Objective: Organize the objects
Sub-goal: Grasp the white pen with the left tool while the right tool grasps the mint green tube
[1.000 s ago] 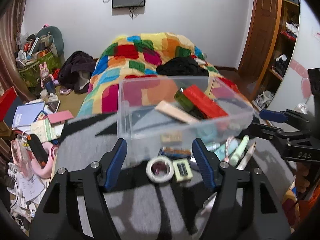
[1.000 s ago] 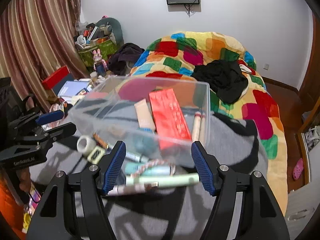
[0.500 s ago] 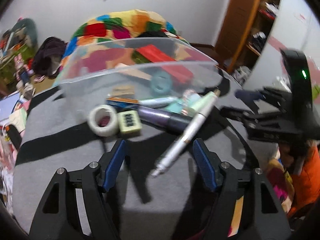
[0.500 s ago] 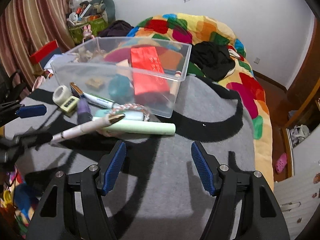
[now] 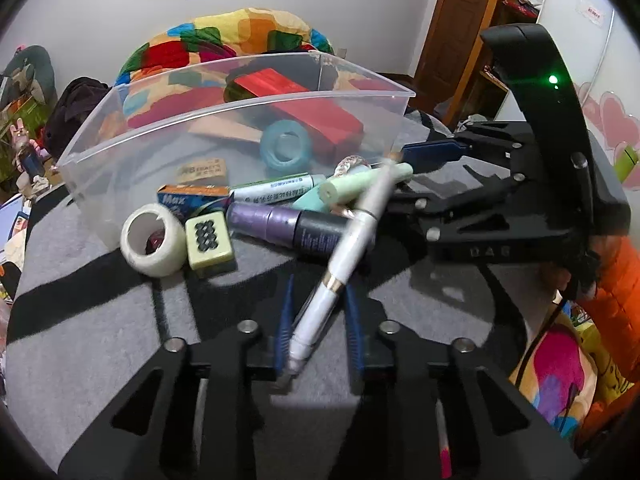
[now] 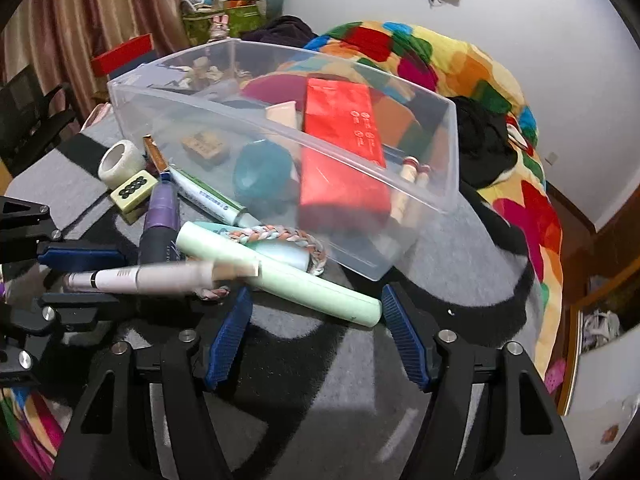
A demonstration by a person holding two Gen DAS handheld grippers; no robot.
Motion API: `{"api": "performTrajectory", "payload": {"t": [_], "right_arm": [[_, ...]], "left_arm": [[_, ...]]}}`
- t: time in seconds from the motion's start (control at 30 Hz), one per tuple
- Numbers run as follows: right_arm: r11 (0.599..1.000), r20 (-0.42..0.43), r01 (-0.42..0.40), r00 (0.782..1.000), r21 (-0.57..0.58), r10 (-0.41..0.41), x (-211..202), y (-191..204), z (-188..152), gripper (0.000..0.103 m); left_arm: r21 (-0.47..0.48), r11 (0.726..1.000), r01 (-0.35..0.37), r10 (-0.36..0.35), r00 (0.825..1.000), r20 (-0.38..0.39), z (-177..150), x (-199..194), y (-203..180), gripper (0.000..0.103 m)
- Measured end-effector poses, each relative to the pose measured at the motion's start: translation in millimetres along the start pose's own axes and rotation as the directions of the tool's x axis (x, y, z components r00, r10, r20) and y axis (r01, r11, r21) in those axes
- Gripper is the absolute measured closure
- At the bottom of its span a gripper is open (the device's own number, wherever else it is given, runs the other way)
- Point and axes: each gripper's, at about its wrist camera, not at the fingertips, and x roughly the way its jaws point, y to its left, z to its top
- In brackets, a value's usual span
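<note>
A white pen (image 5: 352,240) (image 6: 160,278) lies across a pile in front of a clear plastic bin (image 5: 240,108) (image 6: 280,128). My left gripper (image 5: 318,316) (image 6: 104,278) has its jaws closing on the pen's lower barrel, and the pen is blurred. A pale green tube (image 5: 352,184) (image 6: 288,280) lies under the pen. My right gripper (image 6: 316,296) (image 5: 400,174) straddles the tube's right end with its jaws closing, and the pads stay clear of it. The pile also holds a purple bottle (image 5: 280,220), a marker (image 5: 276,192), a tape roll (image 5: 154,240), a mahjong tile (image 5: 208,238) and a braided bracelet (image 6: 272,236).
The bin holds a red box (image 6: 344,140), a teal tape roll (image 5: 286,150) and smaller items. Everything rests on a grey and black cloth (image 6: 460,240). A colourful quilt (image 6: 460,64) lies behind. An orange sleeve (image 5: 612,300) shows at the right, a black chair (image 6: 28,120) at the left.
Both grippers came down onto the pile in front of the bin. The left jaws narrowed sharply around the white pen, which shifted. The right jaws narrowed a little over the green tube's end.
</note>
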Motion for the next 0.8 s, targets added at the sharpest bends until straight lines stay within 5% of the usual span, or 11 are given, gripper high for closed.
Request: {"api": "performTrajectory", "payload": {"t": [0.23,0.67,0.8], "right_arm": [[0.999,-0.010,-0.043,0.999,-0.002,0.043,-9.5,5.7,-8.6,0.082],[0.970,-0.009,-0.214,0.976,0.112,0.216,-46.1,17.7,-52.8,0.089],[0.973,0.015,-0.195,0.981,0.121,0.194,-53.2,15.9,-49.7,0.086]], "left_arm": [[-0.028,0.999,-0.028,0.028,1.000,0.009,-21.0,-20.4,8.5,0.093],[-0.045,0.996,-0.083,0.083,0.996,-0.015,-42.1,-43.1,20.9,0.092],[-0.034,0.995,-0.095,0.094,0.995,-0.009,-36.5,-36.9,19.0,0.077]]}}
